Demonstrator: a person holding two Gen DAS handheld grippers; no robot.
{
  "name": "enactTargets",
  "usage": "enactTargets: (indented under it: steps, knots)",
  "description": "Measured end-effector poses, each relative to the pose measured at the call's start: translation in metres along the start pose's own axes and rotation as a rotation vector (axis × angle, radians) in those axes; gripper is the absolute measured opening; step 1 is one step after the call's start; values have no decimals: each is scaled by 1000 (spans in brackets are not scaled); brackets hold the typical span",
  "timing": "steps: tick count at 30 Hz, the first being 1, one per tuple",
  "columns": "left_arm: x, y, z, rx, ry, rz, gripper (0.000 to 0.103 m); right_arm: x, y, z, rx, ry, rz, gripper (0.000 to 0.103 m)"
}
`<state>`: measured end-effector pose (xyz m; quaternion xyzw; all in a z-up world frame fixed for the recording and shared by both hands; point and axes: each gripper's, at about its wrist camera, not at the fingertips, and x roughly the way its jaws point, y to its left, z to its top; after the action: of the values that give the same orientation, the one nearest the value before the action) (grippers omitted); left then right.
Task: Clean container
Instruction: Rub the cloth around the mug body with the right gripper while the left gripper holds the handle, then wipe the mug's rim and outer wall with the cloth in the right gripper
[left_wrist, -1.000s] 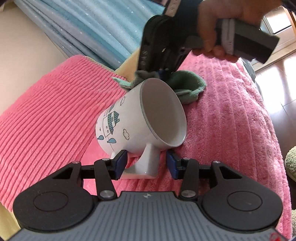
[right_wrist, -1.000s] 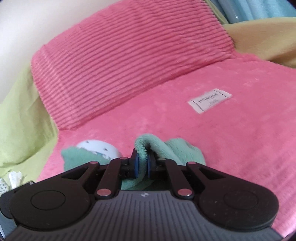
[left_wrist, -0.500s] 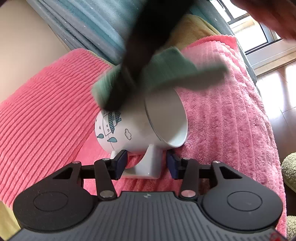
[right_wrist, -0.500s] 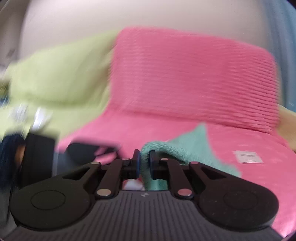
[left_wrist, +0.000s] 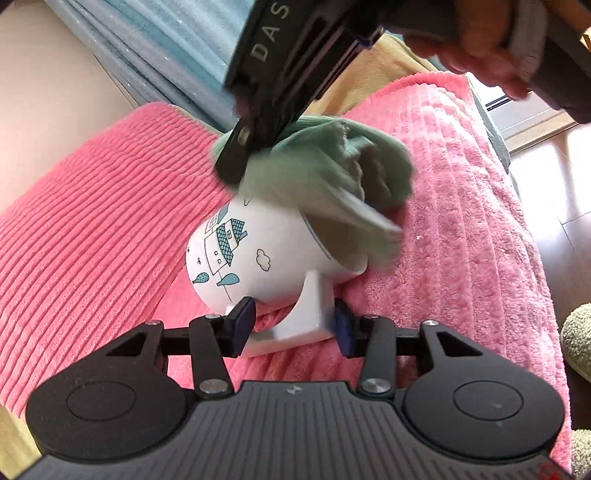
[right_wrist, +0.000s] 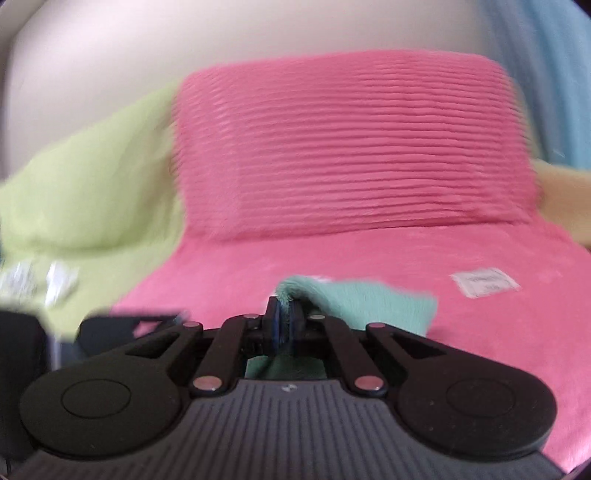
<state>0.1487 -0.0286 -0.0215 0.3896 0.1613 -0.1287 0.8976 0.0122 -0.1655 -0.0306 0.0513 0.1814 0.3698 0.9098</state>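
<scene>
**Left wrist view: cloth pressed over the mug's mouth**

Left wrist view shows my left gripper (left_wrist: 291, 326) low over the pink blanket (left_wrist: 480, 221), its blue pads clamped on the handle of the white mug (left_wrist: 251, 254), which lies tilted on its side with the mouth up and to the right. My right gripper (left_wrist: 236, 166) comes down from the top of the frame, held in my hand (left_wrist: 476, 40), and it pinches the green cloth (left_wrist: 332, 162) tight between its closed pads. The cloth is bunched against the mug's rim and covers most of the opening; it is blurred.

White letters "DAS" can be read on the right gripper's body. A small white label (right_wrist: 484, 282) lies on the blanket, its print too blurred to read.

Half a second ago the cloth sat above the mug's upper side; now it is lower, at the mouth. The ribbed pink cushion (right_wrist: 351, 147) stands behind.
</scene>
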Motion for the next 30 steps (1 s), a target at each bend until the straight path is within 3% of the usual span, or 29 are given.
enactTargets:
  steps: [4, 7, 12, 16, 18, 21, 23, 25, 28, 30]
  knots:
    - [20, 13, 7, -2, 5, -4, 49, 8, -47, -10, 266, -25, 14, 4]
    - [35, 22, 14, -5, 9, -4, 49, 13, -63, -22, 369, -35, 6, 3]
    - [49, 36, 19, -36, 23, -13, 49, 29, -79, -40, 416, 105, -65, 1]
    - [37, 28, 17, -32, 24, -5, 49, 32, -66, -31, 304, 162, -123, 1]
    - [23, 20, 13, -34, 24, -5, 49, 25, -51, -17, 209, 120, -149, 4]
    - [-53, -34, -24, -32, 22, -1, 49, 8, -21, 7, 52, -8, -75, 5]
    - [-56, -37, -26, -33, 21, 0, 49, 5, 0, 15, -27, -41, 28, 5]
    - [-63, -43, -30, -33, 20, 4, 49, 14, 21, 13, -101, 5, 118, 5]
    - [-108, -78, -52, -32, 19, 10, 49, 39, 31, 8, -210, 77, 134, 2]
    - [-112, -83, -54, -28, 17, 12, 49, 50, 16, 13, -156, 80, 165, 0]
